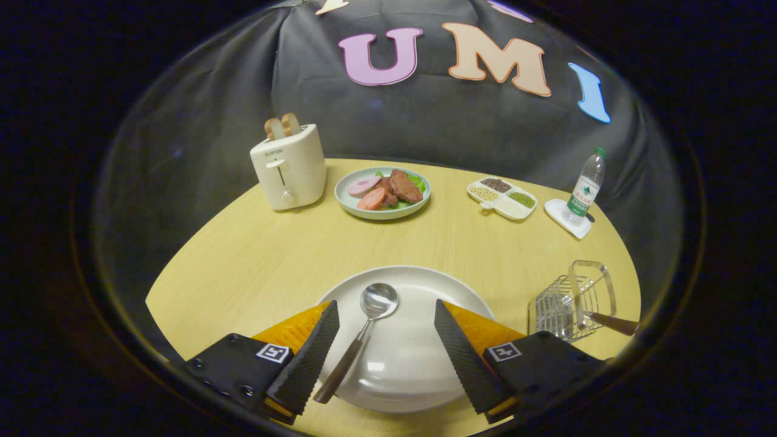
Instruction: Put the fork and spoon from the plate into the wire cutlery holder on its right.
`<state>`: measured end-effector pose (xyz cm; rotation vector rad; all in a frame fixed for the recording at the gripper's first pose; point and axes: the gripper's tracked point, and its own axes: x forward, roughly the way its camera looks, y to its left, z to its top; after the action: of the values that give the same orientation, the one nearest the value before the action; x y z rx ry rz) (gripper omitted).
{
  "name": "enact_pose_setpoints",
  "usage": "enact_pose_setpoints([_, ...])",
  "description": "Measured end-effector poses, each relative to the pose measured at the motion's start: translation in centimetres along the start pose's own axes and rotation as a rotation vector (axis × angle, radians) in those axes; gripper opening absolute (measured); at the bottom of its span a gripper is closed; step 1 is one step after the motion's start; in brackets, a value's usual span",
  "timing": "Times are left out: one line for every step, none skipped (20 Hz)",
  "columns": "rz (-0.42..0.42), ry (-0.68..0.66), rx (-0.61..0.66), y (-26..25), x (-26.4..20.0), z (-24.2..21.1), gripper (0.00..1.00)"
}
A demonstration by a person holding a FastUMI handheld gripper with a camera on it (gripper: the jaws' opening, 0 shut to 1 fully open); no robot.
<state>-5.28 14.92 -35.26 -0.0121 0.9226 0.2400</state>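
Tool (386, 325) spread wide, holding nothing — spoon (359, 337) lies on the white plate (419, 370) between its fingers, nearer the left one. Steel bowl, brown handle; light, stiff, likely slippery — best gripped mid-handle. Wire cutlery holder (567, 303) right of plate, a brown handle already inside.

Pale wooden table (255, 261) bearing toaster (289, 169), food plate (382, 193), divided dish (502, 198), coaster (566, 218), white plate (413, 340), wire cutlery holder (570, 300).
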Motion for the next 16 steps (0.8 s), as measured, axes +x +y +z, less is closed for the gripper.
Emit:
enact_pose_setpoints([0.004,0.02,-0.008,0.3,0.3,-0.7,1.0])
enact_pose_setpoints([0.006,0.037,-0.018,0.6,0.7,-1.2,1.0])
enact_pose_setpoints([0.005,0.054,-0.028,0.7,1.0,-1.7,1.0])
enact_pose_setpoints([0.005,0.074,-0.036,0.9,1.2,-2.2,1.0])
enact_pose_setpoints([0.005,0.092,-0.043,1.1,1.4,-2.8,1.0])
enact_pose_setpoints([0.008,0.106,-0.047,1.4,1.5,-3.2,1.0])
enact_pose_setpoints([0.01,0.117,-0.054,1.6,1.6,-3.5,1.0])
enact_pose_setpoints([0.012,0.127,-0.062,1.8,1.7,-3.8,0.97])
enact_pose_setpoints([0.015,0.136,-0.069,2.0,1.7,-4.0,0.93])
enact_pose_setpoints([0.014,0.145,-0.076,2.0,1.7,-4.3,0.89])
enact_pose_setpoints([0.015,0.156,-0.082,2.1,1.7,-4.7,0.85])
enact_pose_setpoints([0.014,0.167,-0.085,2.2,1.6,-4.9,0.8])
enact_pose_setpoints([0.013,0.174,-0.086,2.2,1.6,-5.1,0.76])
enact_pose_setpoints([0.012,0.176,-0.083,2.2,1.5,-5.2,0.72])
enact_pose_setpoints([0.011,0.186,-0.082,2.2,1.6,-5.5,0.67])
enact_pose_setpoints([0.007,0.197,-0.084,2.1,1.6,-5.8,0.63])
